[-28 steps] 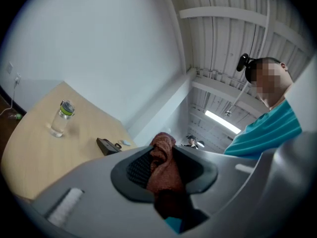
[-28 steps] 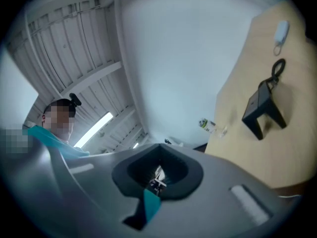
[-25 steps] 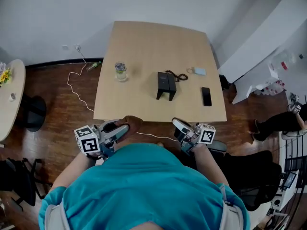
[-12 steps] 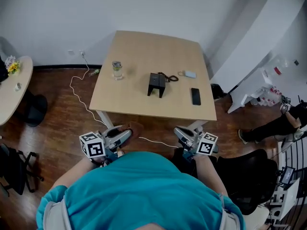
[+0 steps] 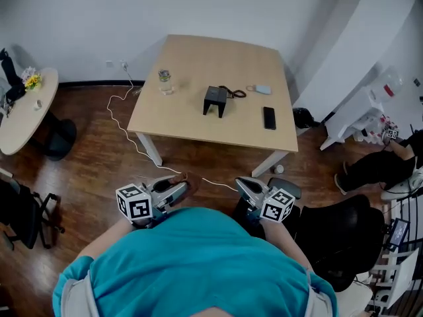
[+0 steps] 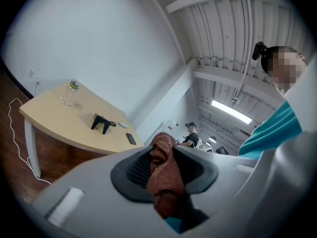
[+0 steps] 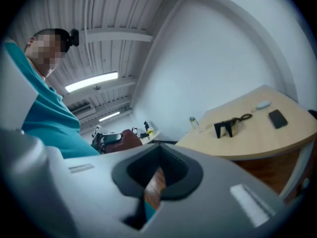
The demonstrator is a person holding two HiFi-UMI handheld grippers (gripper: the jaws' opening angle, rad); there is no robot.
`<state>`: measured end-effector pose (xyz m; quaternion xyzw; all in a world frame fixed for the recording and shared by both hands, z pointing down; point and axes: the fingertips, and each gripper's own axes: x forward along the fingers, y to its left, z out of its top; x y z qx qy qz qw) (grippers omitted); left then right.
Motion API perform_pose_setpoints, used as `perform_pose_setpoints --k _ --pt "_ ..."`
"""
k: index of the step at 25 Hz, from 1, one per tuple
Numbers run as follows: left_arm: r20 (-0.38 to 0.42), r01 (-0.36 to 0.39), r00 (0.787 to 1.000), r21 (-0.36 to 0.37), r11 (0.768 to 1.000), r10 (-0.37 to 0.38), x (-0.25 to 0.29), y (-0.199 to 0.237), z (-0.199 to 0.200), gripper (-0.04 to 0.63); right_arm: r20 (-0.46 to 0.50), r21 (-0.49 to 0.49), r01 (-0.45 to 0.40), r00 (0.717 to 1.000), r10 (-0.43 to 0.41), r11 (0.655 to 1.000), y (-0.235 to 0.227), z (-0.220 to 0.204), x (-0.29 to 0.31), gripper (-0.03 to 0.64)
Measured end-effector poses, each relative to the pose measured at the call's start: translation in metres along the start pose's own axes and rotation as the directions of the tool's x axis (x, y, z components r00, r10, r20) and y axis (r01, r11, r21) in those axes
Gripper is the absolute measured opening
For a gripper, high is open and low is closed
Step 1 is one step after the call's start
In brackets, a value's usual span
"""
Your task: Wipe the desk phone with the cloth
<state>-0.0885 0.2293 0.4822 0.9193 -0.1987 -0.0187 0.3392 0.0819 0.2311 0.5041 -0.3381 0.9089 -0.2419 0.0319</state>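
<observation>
The black desk phone (image 5: 215, 100) stands on its prop near the middle of the light wooden table (image 5: 198, 131), far ahead of me. It is small in the left gripper view (image 6: 101, 122) and the right gripper view (image 7: 226, 128). My left gripper (image 5: 175, 189) is held close to my body, shut on a reddish-brown cloth (image 6: 163, 167) that bunches up between its jaws. The cloth (image 5: 181, 183) pokes out past the tips. My right gripper (image 5: 243, 185) is also by my body, shut with nothing in it. Both are well short of the table.
On the table are a glass jar (image 5: 164, 81), a dark smartphone (image 5: 269, 117) and a small pale-blue item (image 5: 262, 89). A white cable (image 5: 125, 127) trails over the wooden floor. A round side table (image 5: 26, 111) stands left, a black chair (image 5: 344, 236) right, with a seated person (image 5: 380, 164) beyond.
The table has slid farther away and upward in the head view, with more floor now between it and me. Both grippers stay by my body, the cloth still in the left one.
</observation>
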Motion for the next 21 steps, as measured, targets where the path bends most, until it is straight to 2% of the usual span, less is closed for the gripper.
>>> perform_pose_setpoints --k 6,11,13,21 --pt "-0.017 0.035 0.999 0.048 0.998 -0.034 -0.023 0.009 0.011 0.124 -0.003 -0.032 0.041 0.999 -0.041 0.999 0.016 -0.002 0.019 0.002" --pt "0.011 0.067 0.998 0.020 0.998 -0.067 -0.030 0.018 0.026 0.124 -0.023 -0.086 0.054 0.998 -0.056 0.995 0.027 0.007 0.035 0.002" --pt "0.011 0.080 0.997 0.031 0.996 -0.080 -0.031 0.019 0.033 0.124 -0.024 -0.097 0.063 0.998 -0.066 0.993 0.029 0.009 0.036 0.002" --pt "0.022 0.097 0.995 0.037 0.995 -0.098 -0.031 0.020 0.034 0.124 -0.028 -0.079 0.082 0.996 -0.084 0.994 0.027 0.001 0.024 0.002"
